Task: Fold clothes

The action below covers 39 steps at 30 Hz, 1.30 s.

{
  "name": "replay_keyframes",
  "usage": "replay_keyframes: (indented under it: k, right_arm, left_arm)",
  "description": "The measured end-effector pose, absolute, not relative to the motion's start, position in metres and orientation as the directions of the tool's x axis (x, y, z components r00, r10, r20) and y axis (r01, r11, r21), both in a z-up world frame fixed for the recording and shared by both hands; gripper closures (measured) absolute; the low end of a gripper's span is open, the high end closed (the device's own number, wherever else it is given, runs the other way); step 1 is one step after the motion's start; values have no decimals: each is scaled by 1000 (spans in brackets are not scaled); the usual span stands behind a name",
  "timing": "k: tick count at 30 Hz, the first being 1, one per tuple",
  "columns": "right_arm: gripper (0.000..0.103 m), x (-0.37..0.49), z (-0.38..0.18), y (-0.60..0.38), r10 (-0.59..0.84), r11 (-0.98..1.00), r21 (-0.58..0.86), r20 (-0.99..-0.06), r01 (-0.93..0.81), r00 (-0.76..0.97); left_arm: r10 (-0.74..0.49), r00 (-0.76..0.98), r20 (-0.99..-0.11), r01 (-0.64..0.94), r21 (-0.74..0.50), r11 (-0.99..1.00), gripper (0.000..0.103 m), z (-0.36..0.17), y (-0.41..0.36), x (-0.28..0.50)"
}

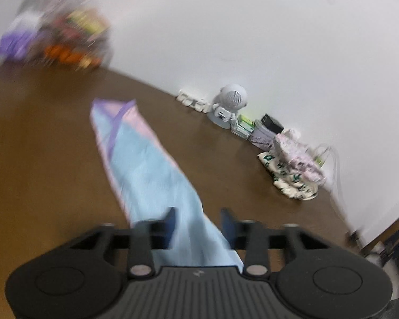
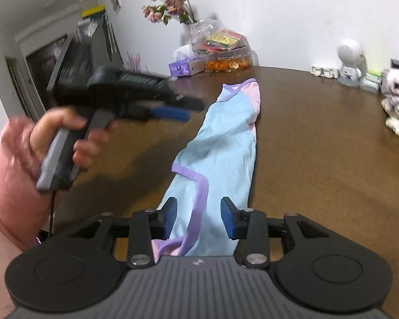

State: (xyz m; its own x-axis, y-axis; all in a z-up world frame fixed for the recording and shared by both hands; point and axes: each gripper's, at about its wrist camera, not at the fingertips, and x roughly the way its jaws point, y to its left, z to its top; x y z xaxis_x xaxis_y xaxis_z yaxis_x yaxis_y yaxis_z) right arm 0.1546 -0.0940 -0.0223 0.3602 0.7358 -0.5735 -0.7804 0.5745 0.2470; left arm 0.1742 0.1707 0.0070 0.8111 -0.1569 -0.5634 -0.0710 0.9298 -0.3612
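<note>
Right wrist view: right gripper (image 2: 198, 218) jaws spread, straddling near end of light-blue garment (image 2: 226, 138) with purple trim, not pinching. Garment lies on brown desk (image 2: 319, 146) as long narrow strip, likely lengthwise-folded; stage unclear. Only this view shows hand (image 2: 63, 138) carrying left gripper (image 2: 178, 111) above desk, left of garment. Left wrist view, blurred: left jaws spread, cloth passing between. Beyond garment, only here: patterned folded clothes (image 1: 292, 175) by wall.
</note>
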Motion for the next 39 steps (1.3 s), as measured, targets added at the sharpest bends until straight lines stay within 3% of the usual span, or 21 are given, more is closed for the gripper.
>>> replay_keyframes:
  k: [6, 10, 18, 21, 24, 27, 30, 33, 36, 39]
  right_arm:
    - [67, 159, -37, -62, 695, 569, 170, -623, -804, 360]
    - [67, 160, -43, -66, 690, 576, 184, -631, -796, 354]
    - [60, 154, -47, -67, 698, 560, 183, -630, -808, 341]
    - [59, 152, -48, -68, 703, 555, 187, -627, -810, 337]
    - [59, 152, -48, -68, 705, 552, 188, -626, -812, 334]
    - [59, 153, -48, -68, 705, 551, 186, -625, -814, 334]
    - [59, 153, -48, -69, 707, 549, 187, -624, -815, 333]
    - [59, 151, -48, -70, 707, 548, 184, -624, -816, 334]
    - [59, 150, -48, -71, 707, 547, 183, -623, -817, 335]
    - [59, 149, -48, -71, 709, 545, 180, -621, -819, 335]
  left_arm:
    - [-6, 741, -672, -137, -160, 978, 94, -21, 166, 222]
    - [55, 751, -658, -186, -130, 974, 99, -31, 188, 228]
    - [-8, 800, -601, -172, -242, 955, 98, -20, 211, 233]
    - [-36, 813, -581, -151, -270, 951, 76, -14, 216, 237]
    - [-66, 806, -588, -90, -232, 969, 77, -8, 206, 256]
    - [-70, 762, -644, -49, -166, 985, 93, -20, 194, 279]
    - [-1, 751, -660, -71, -81, 994, 96, -31, 192, 290]
    - [68, 761, -645, -108, -22, 994, 98, -33, 196, 299]
    - [61, 763, -644, -111, -38, 993, 97, -27, 194, 301]
    - [-67, 793, -606, 11, -95, 995, 88, -10, 177, 290]
